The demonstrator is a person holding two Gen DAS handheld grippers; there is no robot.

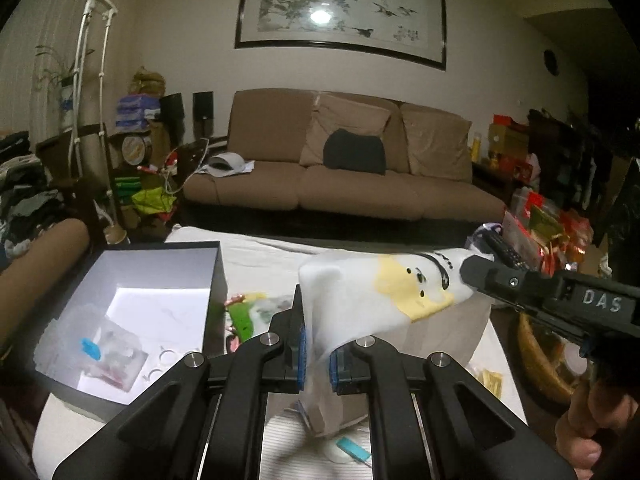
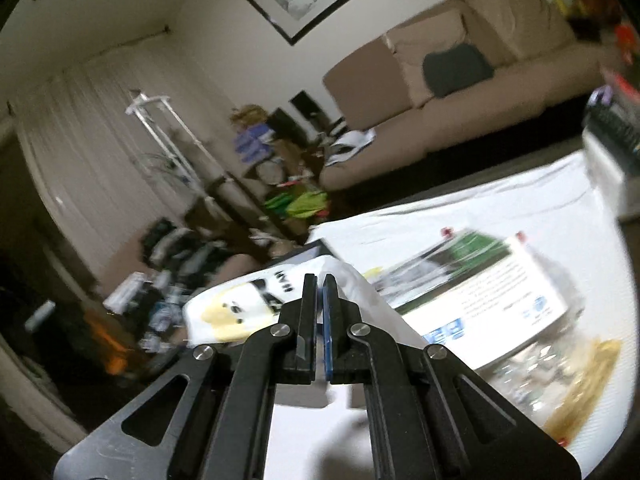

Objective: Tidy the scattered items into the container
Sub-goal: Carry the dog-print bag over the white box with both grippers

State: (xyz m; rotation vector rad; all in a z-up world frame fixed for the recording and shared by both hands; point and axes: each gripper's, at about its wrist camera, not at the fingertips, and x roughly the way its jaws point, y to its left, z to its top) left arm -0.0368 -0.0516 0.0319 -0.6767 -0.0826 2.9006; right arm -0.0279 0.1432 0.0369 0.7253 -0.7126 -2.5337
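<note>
A white plastic bag point(image 1: 360, 292) printed with a yellow bear hangs stretched above the table, held at both ends. My left gripper point(image 1: 318, 332) is shut on its near lower edge, blue pads pressing the film. From the right, my right gripper point(image 1: 470, 272) is shut on the bag's far end. In the right wrist view the right gripper point(image 2: 320, 284) has its jaws together, with the bag point(image 2: 236, 312) bunched just behind them. The dark box point(image 1: 216, 272) with a white inside stands open at the left and holds a clear packet point(image 1: 96, 348) with a blue piece.
The table wears a white cloth point(image 1: 260, 256). On it lie a green item point(image 1: 240, 320), a small teal piece point(image 1: 352, 450), a printed packet point(image 2: 500, 300) and a clear bag of yellowish bits point(image 2: 580, 380). A brown sofa point(image 1: 340, 184) stands behind. A hand point(image 1: 580, 432) shows at lower right.
</note>
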